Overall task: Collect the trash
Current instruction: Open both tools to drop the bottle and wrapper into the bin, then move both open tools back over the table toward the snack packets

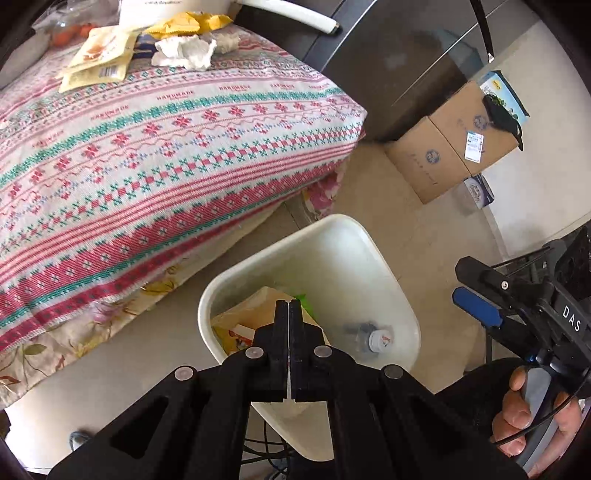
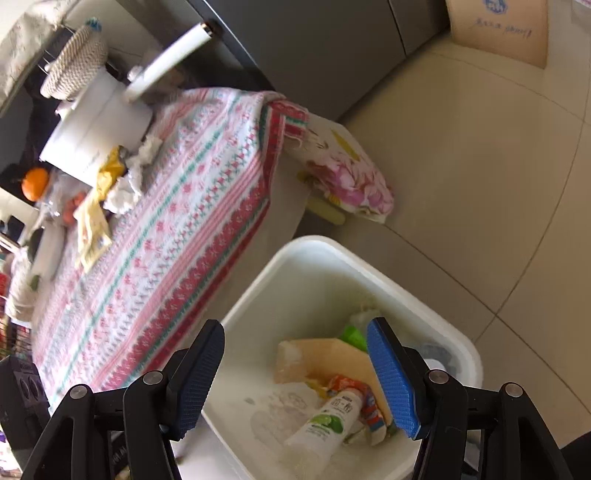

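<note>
A white trash bin [image 1: 280, 251] stands on the floor beside the table. My left gripper [image 1: 288, 302] hangs over it, shut with nothing between its fingers. My right gripper [image 2: 295, 325] is open above the same bin [image 2: 369, 254], blue pads apart and empty. Inside lie a tan paper bag [image 2: 332, 354], a white bottle with a lime label [image 2: 325, 424], a green scrap [image 2: 352, 334] and a clear plastic bottle [image 1: 369, 334]. At the far end of the patterned tablecloth [image 1: 166, 147] sit a crumpled white tissue [image 1: 184, 51], a yellow wrapper [image 1: 192, 22] and snack packets [image 1: 99, 55].
A cardboard box [image 1: 454, 140] stands on the tiled floor against a dark cabinet [image 1: 406, 55]. A white pot [image 2: 99, 140], an orange [image 2: 35, 182] and a woven basket [image 2: 74, 62] crowd the table's far end. A person's hand [image 1: 517, 417] grips the right tool.
</note>
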